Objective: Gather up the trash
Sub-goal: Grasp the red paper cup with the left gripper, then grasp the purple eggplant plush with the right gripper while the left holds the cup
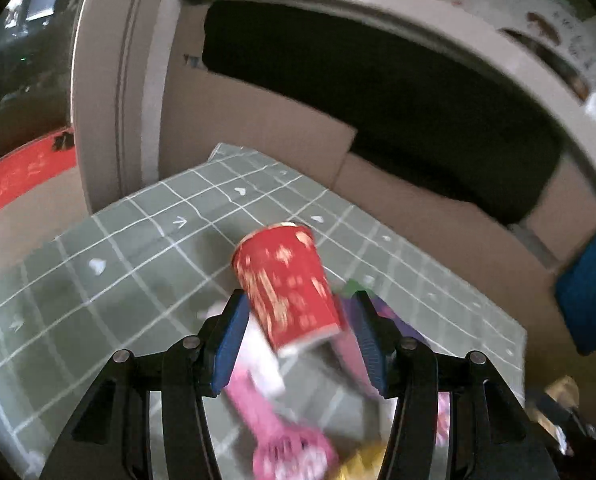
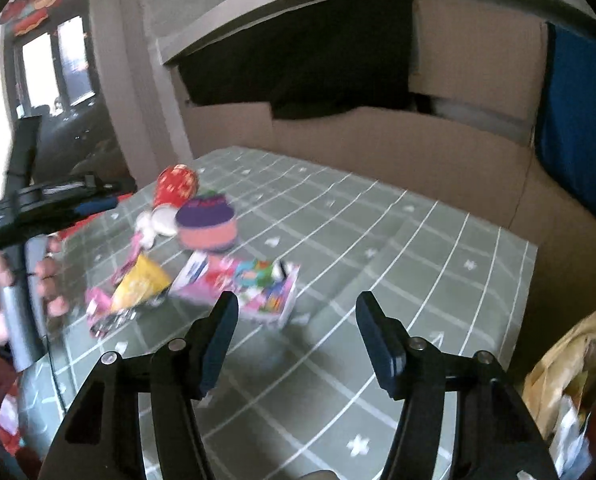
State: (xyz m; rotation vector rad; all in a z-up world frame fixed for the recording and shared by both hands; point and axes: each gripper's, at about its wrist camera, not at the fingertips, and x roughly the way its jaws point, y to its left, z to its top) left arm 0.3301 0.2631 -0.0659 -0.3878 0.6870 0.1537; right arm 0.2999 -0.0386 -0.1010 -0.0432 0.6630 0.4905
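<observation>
a green checked tabletop (image 2: 397,240) is carrying a heap of trash (image 2: 218,272). the left hand-held gripper (image 1: 298,320) is gripping a red paper cup (image 1: 288,284) above it, while the right hand-held gripper (image 2: 294,316) is hanging half open and empty beside the heap.

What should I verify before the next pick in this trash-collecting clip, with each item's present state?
1. Right tongs open and empty: ok.
2. Left tongs gripping the red cup: cannot tell; the cup shows between the fingers, but contact is blurred.
3. Table cleared of trash: not ok; the pink box, yellow packet and purple-topped tub remain.
4. Way from the right tongs to the pink box free: ok; only tablecloth lies between.
5. Bag at the right edge ready to take trash: cannot tell; only partly in view.
</observation>
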